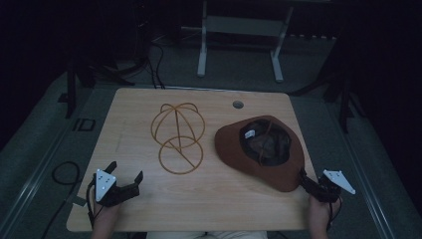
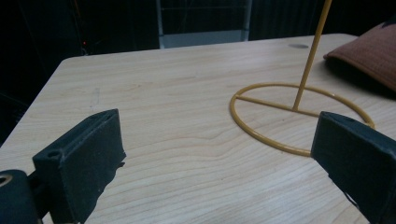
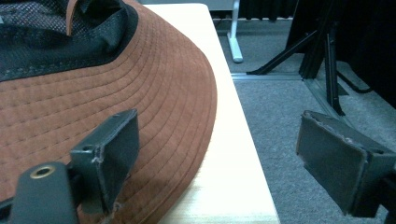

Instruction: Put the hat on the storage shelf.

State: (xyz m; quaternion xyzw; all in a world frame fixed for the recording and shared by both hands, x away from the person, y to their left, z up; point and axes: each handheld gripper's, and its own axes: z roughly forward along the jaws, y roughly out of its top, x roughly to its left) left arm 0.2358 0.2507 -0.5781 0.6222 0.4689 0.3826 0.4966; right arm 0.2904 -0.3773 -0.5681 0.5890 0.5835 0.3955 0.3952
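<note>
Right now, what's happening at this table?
A person holds a gripper in each hand. The right gripper, jaws open, sits at the brim of a brown hat lying crown-down. The left gripper hovers open near the table's front left corner. A yellow wire hat stand stands bare between them.

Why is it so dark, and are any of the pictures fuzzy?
High view: dim, the room around the table nearly black. Left gripper view: the near jaws look soft, the wire stand sharper. Right gripper view: the hat brim shows crisp stitching, the floor behind is softer.
</note>
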